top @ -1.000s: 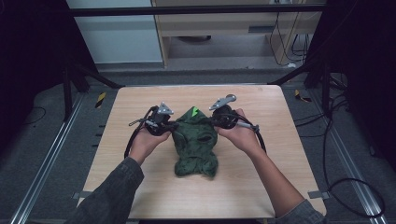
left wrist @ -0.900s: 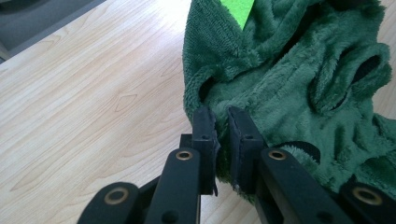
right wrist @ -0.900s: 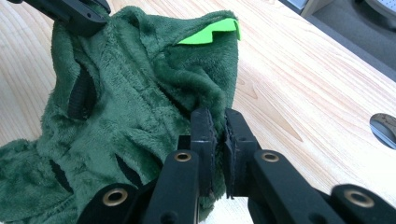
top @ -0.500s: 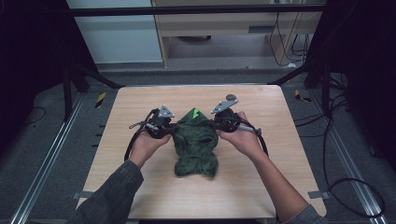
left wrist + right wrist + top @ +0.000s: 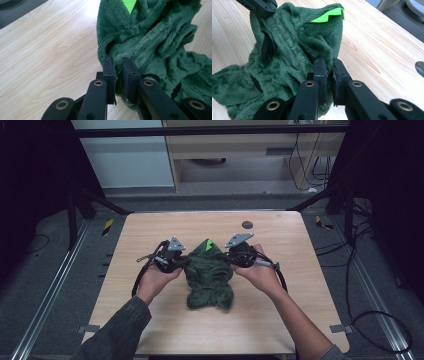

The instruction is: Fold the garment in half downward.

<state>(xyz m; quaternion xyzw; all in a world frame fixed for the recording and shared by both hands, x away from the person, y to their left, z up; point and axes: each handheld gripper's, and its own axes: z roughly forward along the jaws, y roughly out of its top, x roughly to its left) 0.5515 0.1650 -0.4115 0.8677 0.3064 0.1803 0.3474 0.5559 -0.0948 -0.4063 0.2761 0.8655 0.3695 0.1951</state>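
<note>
Overhead, dark disc beyond garment

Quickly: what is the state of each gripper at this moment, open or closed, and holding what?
Left gripper: closed on an edge of the green fleece garment.
Right gripper: closed on the garment's opposite edge.

You've got one dark green fleece garment bunched near the tabletop's centre, a bit toward the near edge. Fabric's plush, heavily wrinkled; a bright green zigzag patch shows at its far end, pointing toward the far edge. Black trim strips run across the folds. Far end's lifted at both sides, near end slumped flat on the wood. Can't tell which garment type.
</note>
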